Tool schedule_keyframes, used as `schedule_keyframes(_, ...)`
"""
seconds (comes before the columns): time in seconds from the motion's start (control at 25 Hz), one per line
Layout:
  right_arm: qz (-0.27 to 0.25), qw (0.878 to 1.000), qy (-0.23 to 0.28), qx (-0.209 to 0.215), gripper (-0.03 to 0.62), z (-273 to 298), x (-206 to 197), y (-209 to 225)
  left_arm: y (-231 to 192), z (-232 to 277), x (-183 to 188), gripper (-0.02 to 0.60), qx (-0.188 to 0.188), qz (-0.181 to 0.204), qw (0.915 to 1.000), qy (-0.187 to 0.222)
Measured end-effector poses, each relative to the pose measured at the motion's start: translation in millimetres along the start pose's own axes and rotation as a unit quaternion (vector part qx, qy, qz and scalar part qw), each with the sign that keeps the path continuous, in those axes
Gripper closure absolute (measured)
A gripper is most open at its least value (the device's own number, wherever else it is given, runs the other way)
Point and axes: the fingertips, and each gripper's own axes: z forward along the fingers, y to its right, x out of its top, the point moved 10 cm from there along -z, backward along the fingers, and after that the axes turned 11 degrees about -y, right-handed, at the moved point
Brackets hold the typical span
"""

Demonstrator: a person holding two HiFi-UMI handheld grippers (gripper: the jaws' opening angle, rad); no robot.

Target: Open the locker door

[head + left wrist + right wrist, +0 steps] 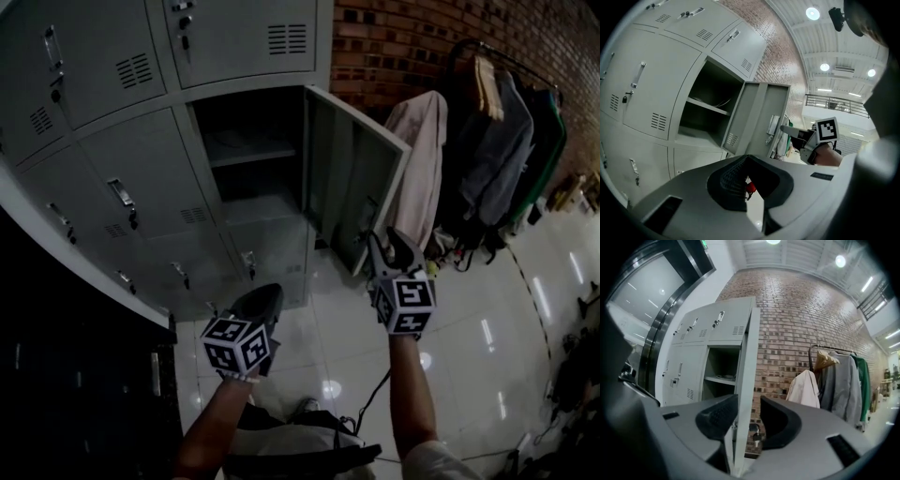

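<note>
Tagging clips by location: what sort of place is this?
Probably a locker or changing area: a bank of grey metal lockers, jackets hanging on a black clothes rail, and a red brick wall behind.

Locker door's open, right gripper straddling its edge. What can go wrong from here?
1. The door edge stands between the right gripper's open jaws; a sideways pull-out may knock it.
2. The key hanging from the lock sits just past the jaws and might snag.
3. Swung wider, the door may hit the pale jacket.
</note>
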Motion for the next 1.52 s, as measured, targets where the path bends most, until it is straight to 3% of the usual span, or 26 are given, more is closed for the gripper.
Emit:
schedule_keyframes(0.24,0.014,0.999,0.017,0.025,0.44,-48.8,-21.7,-8.7,0.9,-16.3,-18.3,0.591,0.023,-0.016,0.9996,-0.006)
schedule_keyframes(0.4,0.036,0.998,-0.004,0.059,0.591,-70.6,-47.8,-36.0,3.3,-39.3,-28.1,0.591,0.025,-0.02,0.9995,-0.002)
schedule_keyframes(0.72,0.096,0.987,-0.049,0.116,0.592,-118.8,-98.9,-140.0,-6.1,-120.0,-66.6,0.591,0.006,-0.022,0.9997,0.011)
schedule_keyframes(1.0,0.079,0.985,-0.066,0.136,0.592,-177.5,-107.0,-268.3,-31.9,-231.5,-117.1,0.591,0.006,-0.02,0.9997,0.014)
schedule_keyframes(1.24,0.072,0.987,-0.063,0.127,0.592,-240.5,-111.0,-353.2,-39.4,-311.5,-160.3,0.591,-0.015,-0.022,0.9995,0.016)
schedule_keyframes(1.52,0.073,0.99,-0.067,0.099,0.592,-297.1,-115.2,-397.5,-34.1,-358.3,-185.6,0.591,-0.05,-0.02,0.9985,0.013)
